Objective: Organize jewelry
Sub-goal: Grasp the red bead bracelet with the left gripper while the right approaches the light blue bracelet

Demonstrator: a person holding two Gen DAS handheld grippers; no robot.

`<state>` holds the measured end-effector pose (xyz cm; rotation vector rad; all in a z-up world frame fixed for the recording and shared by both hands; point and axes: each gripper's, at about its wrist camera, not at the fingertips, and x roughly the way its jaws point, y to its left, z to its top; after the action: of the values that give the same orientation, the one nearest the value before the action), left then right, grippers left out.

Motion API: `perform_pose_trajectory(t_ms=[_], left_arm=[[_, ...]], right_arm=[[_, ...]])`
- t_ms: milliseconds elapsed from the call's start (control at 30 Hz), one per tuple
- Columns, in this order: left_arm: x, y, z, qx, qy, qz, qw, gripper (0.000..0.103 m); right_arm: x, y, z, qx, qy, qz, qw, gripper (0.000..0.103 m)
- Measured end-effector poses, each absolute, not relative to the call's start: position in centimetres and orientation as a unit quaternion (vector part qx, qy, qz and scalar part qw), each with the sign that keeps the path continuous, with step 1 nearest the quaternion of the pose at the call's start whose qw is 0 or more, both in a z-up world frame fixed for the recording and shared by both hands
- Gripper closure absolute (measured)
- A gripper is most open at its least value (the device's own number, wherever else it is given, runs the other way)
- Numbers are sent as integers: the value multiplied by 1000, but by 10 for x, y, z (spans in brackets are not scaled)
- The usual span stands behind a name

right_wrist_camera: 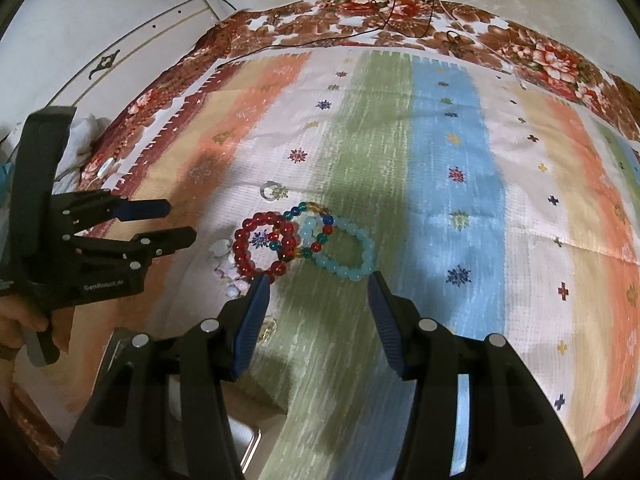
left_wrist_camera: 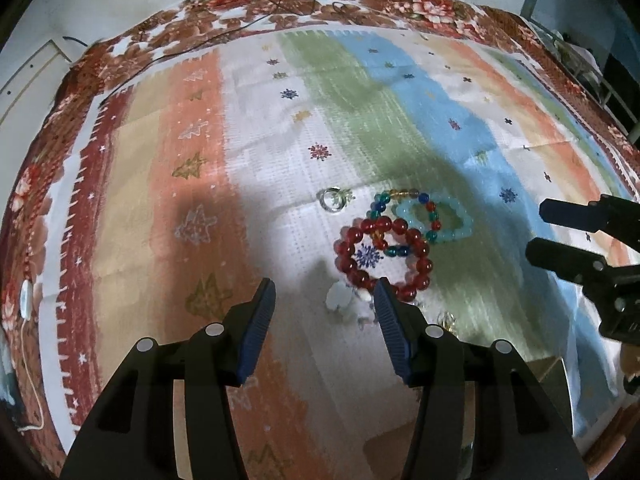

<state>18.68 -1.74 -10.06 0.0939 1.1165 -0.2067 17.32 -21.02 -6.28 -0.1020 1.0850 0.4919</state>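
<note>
Three bead bracelets lie overlapping on the striped cloth: a red bracelet (left_wrist_camera: 347, 256) (right_wrist_camera: 244, 254), a multicoloured bracelet (left_wrist_camera: 383, 198) (right_wrist_camera: 326, 232) and a pale blue bracelet (left_wrist_camera: 464, 222) (right_wrist_camera: 362, 258). A small clear ring (left_wrist_camera: 331, 201) (right_wrist_camera: 269, 191) lies just beyond them. Pale white beads (left_wrist_camera: 340, 298) (right_wrist_camera: 222, 249) lie near the red bracelet. My left gripper (left_wrist_camera: 325, 300) (right_wrist_camera: 182, 222) is open and empty, just short of the red bracelet. My right gripper (right_wrist_camera: 316, 290) (left_wrist_camera: 534, 232) is open and empty, just short of the pale blue bracelet.
The striped cloth (left_wrist_camera: 260, 160) (right_wrist_camera: 452, 184) covers a floral bedspread (left_wrist_camera: 280, 0) (right_wrist_camera: 400, 12). Black cables (left_wrist_camera: 280, 4) (right_wrist_camera: 400, 12) trail over its far edge. A metallic tray corner (right_wrist_camera: 248, 440) (left_wrist_camera: 552, 364) sits at the near side. A small gold-toned piece (right_wrist_camera: 267, 326) (left_wrist_camera: 448, 320) lies near it.
</note>
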Motion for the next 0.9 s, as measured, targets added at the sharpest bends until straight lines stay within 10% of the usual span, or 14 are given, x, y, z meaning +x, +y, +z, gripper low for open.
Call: perform_pose_trajectory(t_ms=[900], left_arm=[[236,-36,-154,90,576,-105,806,51]], right_arm=[[206,-180,-128,-123,537,247,797,53]])
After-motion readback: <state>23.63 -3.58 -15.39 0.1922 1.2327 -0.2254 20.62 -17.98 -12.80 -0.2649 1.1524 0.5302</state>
